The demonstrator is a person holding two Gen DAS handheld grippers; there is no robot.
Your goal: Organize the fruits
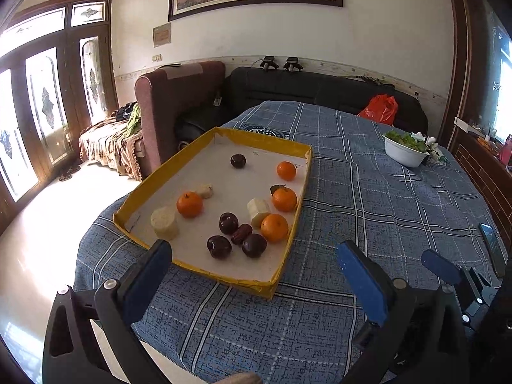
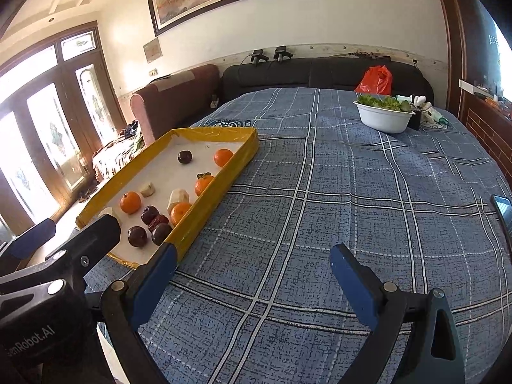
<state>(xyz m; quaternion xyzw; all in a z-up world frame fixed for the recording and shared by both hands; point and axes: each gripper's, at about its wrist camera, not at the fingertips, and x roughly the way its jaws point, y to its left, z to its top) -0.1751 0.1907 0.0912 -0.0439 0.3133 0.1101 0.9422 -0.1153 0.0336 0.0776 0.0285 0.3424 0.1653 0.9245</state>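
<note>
A shallow yellow-rimmed tray (image 1: pixel 204 270) (image 2: pixel 246 147) with a white floor lies on the blue plaid cloth. It holds several oranges (image 1: pixel 189 204) (image 2: pixel 130 202), several dark red plums (image 1: pixel 219 247) (image 2: pixel 137 236), a brown date (image 1: pixel 241 233) and pale peeled chunks (image 1: pixel 164 223) (image 2: pixel 178 197). My left gripper (image 1: pixel 252 257) is open, hanging just in front of the tray's near edge with nothing between its blue pads. My right gripper (image 2: pixel 252 262) is open too, over bare cloth to the right of the tray. The left gripper's body shows at the left of the right wrist view.
A white bowl of green leaves (image 1: pixel 405 151) (image 2: pixel 384 116) stands at the table's far right. A phone (image 1: pixel 492 243) (image 2: pixel 504 206) lies near the right edge. A sofa with a red bag (image 1: pixel 379 108) lies behind the table; the floor drops away on the left.
</note>
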